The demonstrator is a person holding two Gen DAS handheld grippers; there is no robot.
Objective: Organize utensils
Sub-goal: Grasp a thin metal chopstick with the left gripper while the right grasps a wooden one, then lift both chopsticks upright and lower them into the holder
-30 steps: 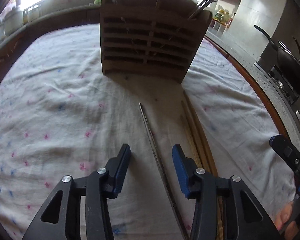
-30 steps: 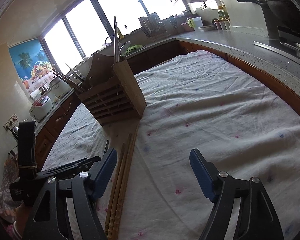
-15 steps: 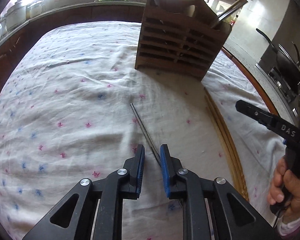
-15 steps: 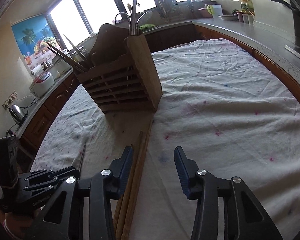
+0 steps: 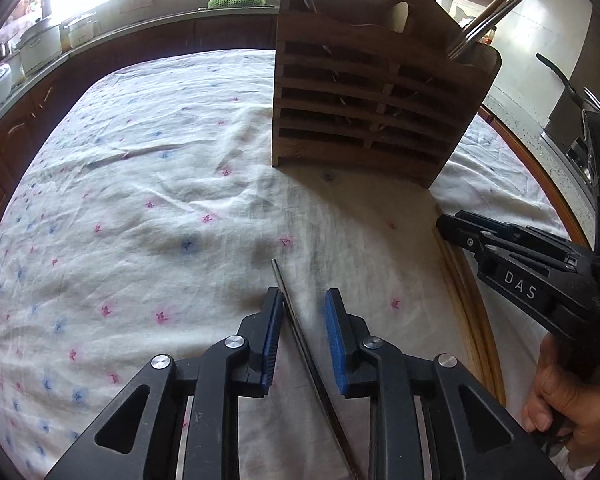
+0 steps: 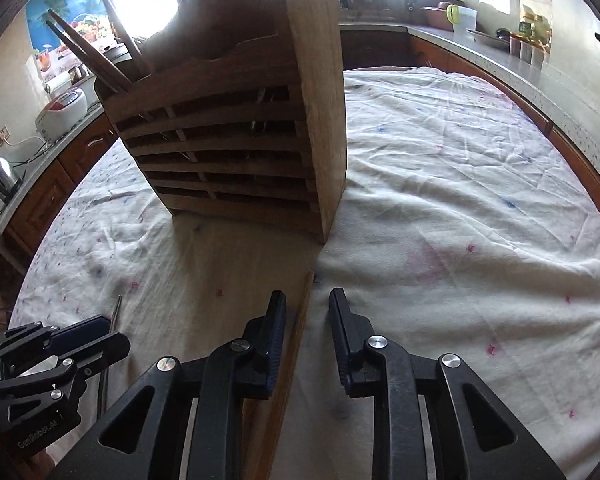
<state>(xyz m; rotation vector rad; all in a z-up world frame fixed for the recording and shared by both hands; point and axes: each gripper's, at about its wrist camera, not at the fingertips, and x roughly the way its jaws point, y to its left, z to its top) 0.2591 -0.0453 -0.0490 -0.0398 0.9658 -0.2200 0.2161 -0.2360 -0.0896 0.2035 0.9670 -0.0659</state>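
A slatted wooden utensil holder [image 5: 376,108] stands on the cloth, with chopsticks and metal utensils sticking out of its top; it also shows in the right wrist view [image 6: 252,128]. A thin metal chopstick [image 5: 300,332] lies on the cloth between the fingers of my left gripper [image 5: 302,312], touching the left pad; the jaws are partly open. Wooden chopsticks [image 6: 296,344] lie between the fingers of my right gripper [image 6: 306,312], whose jaws are also partly open around them. The wooden chopsticks [image 5: 464,292] show at the right in the left wrist view, under the right gripper [image 5: 500,240].
A white cloth with small pink and blue flowers [image 5: 140,184] covers the round table. A kitchen counter [image 6: 520,68] with jars runs behind; a rice cooker [image 6: 60,112] and kettle [image 6: 2,172] stand at the left. A pan [image 5: 568,88] sits on the stove at the right.
Both grippers have moved closer to the holder. The left jaws, nearly closed half a second ago, have opened somewhat around the metal chopstick. The right jaws have narrowed around the wooden chopsticks.
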